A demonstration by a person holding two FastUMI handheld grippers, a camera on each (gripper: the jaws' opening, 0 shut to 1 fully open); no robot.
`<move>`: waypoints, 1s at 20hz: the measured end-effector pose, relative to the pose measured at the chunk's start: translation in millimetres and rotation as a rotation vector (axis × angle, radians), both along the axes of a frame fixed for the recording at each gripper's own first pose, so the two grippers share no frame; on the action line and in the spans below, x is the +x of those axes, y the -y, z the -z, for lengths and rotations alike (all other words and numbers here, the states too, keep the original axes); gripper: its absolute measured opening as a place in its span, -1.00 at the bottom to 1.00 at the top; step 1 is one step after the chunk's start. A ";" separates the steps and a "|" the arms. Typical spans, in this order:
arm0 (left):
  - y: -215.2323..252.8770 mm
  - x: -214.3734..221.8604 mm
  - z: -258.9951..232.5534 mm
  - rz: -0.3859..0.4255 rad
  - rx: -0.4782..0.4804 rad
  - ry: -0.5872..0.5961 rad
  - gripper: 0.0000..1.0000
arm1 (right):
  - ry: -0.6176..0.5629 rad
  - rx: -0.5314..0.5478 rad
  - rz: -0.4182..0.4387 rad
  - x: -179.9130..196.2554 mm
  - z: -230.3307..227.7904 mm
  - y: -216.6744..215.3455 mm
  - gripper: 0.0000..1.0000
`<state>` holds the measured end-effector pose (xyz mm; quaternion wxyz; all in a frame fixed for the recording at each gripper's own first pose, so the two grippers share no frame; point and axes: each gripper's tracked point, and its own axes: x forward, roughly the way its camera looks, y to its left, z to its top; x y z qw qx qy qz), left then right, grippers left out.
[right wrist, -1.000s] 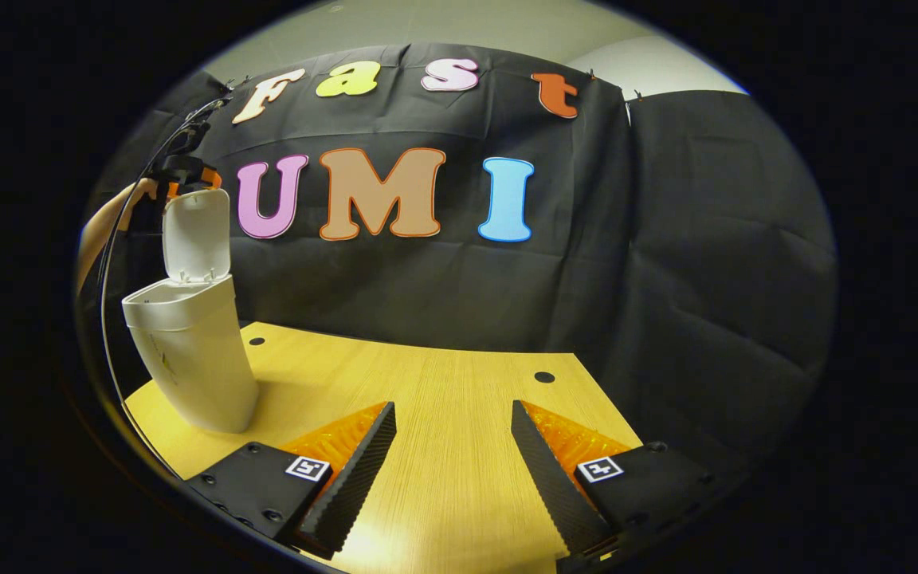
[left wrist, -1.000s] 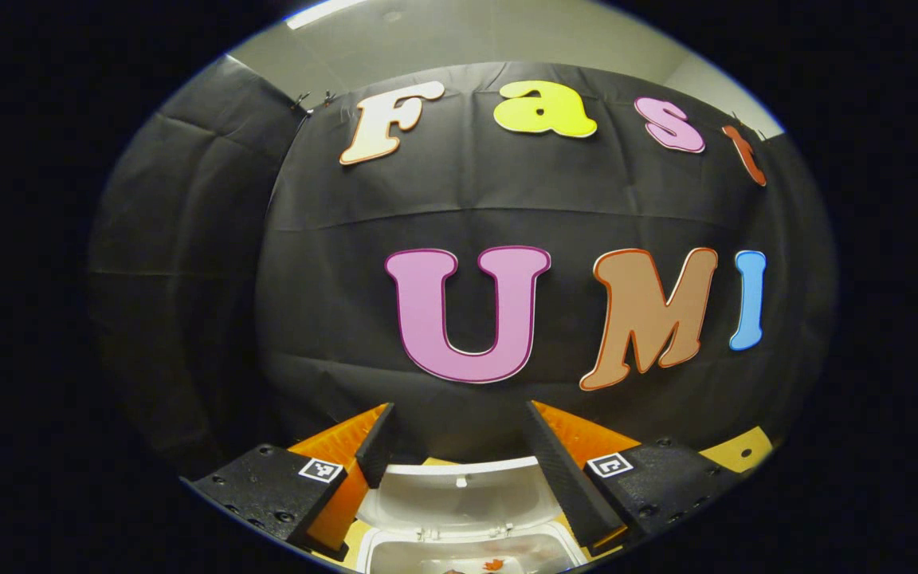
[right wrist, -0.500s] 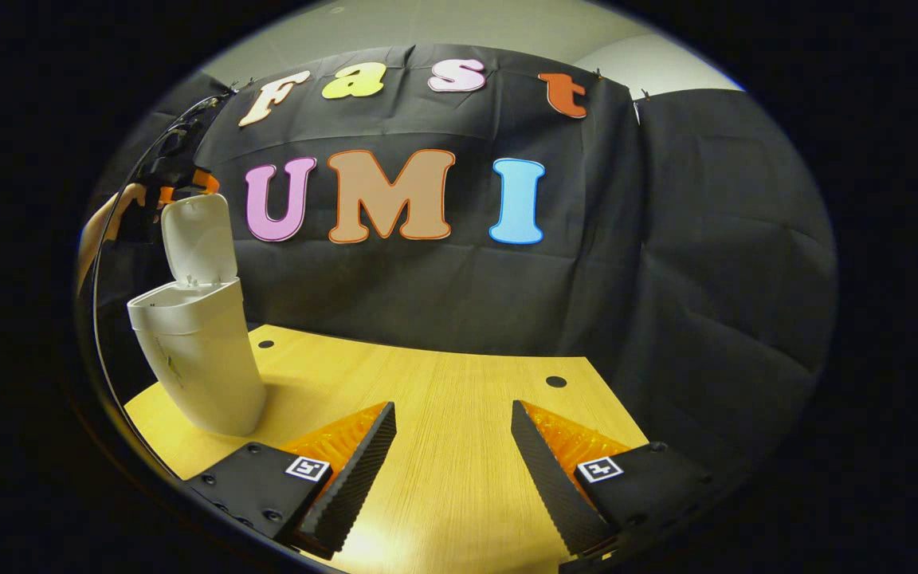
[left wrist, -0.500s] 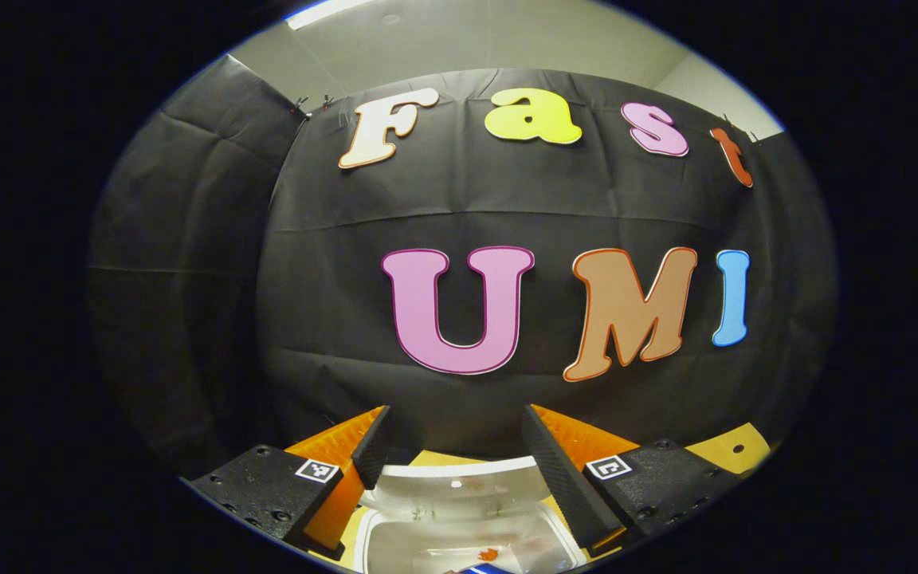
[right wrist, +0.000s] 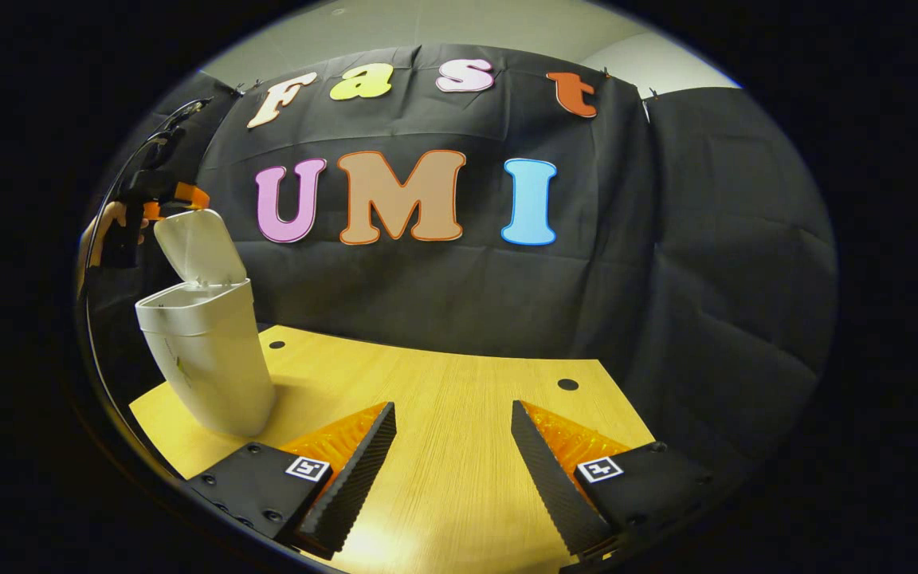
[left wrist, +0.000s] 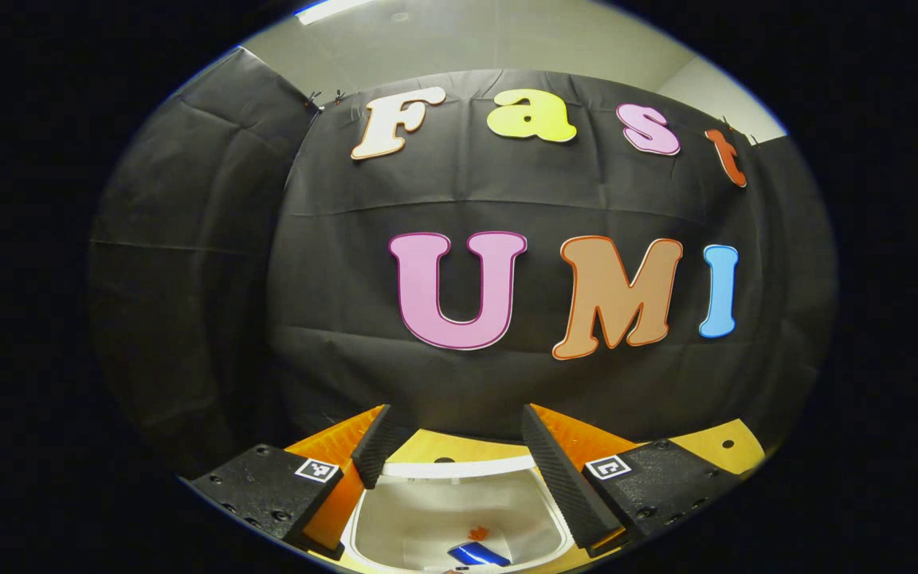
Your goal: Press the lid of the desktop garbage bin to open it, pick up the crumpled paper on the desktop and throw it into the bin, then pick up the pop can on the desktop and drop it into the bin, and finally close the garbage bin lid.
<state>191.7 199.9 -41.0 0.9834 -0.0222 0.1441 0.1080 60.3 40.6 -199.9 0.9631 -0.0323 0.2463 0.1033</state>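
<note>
Since a second ago your left claw [left wrist: 451, 438], open and empty, has tipped the bin lid [right wrist: 200, 247] forward over the garbage bin [right wrist: 208, 359] holding the pop can [left wrist: 476, 553].

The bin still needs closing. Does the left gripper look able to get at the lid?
Probably yes: the left gripper hangs open just behind the raised lid, with nothing between them.

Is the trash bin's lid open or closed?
Open. In the right gripper view the lid stands tilted up from the bin; the left gripper view looks down into it at a blue can.
</note>
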 end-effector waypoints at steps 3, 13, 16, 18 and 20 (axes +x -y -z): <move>5.2 -12.5 10.6 0.000 0.011 -0.023 0.92 | -0.004 0.002 -0.016 1.7 0.2 -3.8 0.94; 22.8 -53.9 73.1 0.011 -0.043 -0.133 0.92 | -0.020 0.001 -0.057 -6.6 5.9 -16.6 1.00; 26.4 -61.4 83.4 0.012 -0.026 -0.147 0.92 | -0.022 0.003 -0.070 -10.2 5.9 -20.8 0.94; 27.3 -65.1 93.5 0.015 -0.003 -0.155 0.92 | -0.023 0.002 -0.077 -12.6 6.5 -23.2 1.00; 27.3 -69.3 105.2 0.013 0.007 -0.159 0.92 | -0.024 -0.006 -0.084 -15.3 6.3 -24.6 0.94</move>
